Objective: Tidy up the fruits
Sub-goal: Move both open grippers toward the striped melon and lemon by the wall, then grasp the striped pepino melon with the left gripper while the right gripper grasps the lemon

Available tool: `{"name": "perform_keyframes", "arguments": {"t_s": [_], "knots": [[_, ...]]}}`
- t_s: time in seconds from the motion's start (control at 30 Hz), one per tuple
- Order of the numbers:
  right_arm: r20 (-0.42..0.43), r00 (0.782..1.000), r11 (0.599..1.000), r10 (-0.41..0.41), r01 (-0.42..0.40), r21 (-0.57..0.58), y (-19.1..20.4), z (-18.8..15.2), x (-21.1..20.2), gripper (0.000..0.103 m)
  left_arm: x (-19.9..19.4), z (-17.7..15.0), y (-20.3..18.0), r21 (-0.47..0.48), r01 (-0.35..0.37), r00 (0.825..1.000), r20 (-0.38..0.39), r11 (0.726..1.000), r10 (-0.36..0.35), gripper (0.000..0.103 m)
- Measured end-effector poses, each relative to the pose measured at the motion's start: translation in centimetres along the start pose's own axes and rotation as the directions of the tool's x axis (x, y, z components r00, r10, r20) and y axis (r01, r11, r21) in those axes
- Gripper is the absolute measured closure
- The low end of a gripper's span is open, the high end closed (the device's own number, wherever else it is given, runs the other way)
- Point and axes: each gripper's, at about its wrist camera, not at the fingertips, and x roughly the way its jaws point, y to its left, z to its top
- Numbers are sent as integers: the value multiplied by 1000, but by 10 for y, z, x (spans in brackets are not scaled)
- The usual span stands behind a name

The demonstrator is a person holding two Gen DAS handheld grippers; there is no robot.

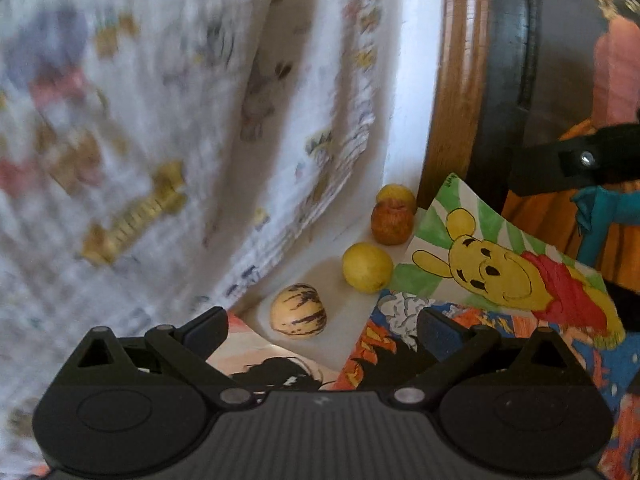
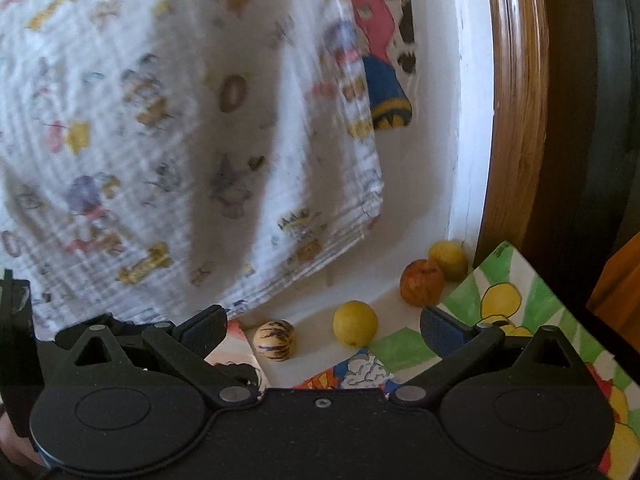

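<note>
- Left wrist view: the left gripper hangs over the tabletop with its jaws spread wide and nothing between them.
- Just ahead of it, a cream fruit with dark purple streaks sits on the white surface, between two drawings.
- Beyond it, in a line running back toward the corner, lie a yellow fruit, a reddish apple and a second yellow fruit; the apple and the far yellow one touch.
- A yellow-bear drawing lies to the right of the fruits, its edge just beside the nearer yellow fruit.
- A printed white cloth hangs on the left, blurred.
- A wooden frame stands at the back right.
- Part of the other gripper shows at the right edge.
- Right wrist view: the right gripper is likewise spread open and empty.
- The streaked fruit lies just ahead of it, then the yellow fruit, the apple and the far yellow fruit by the wall corner.
- The bear drawing lies under the right finger.
- The cloth hangs above.
</note>
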Motion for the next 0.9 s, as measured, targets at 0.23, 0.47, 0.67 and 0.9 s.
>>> {"name": "perform_keyframes", "arguments": {"t_s": [0.23,0.47,0.67,0.9], "knots": [[-38,999,1000,-4,4,17,-11,-2,45,0,56,-5,2,1,-68,997,-32,998,68,1],[-56,998,999,1,1,34,-23,-6,75,0,92,-10,0,5,-95,994,-60,995,95,7],[-77,997,999,7,-4,48,-28,-8,94,0,117,-12,13,-86,-65,994,-99,994,56,23],[-88,996,999,15,-11,52,-31,-10,106,0,128,-16,9,-65,-84,992,-97,994,78,35]]}}
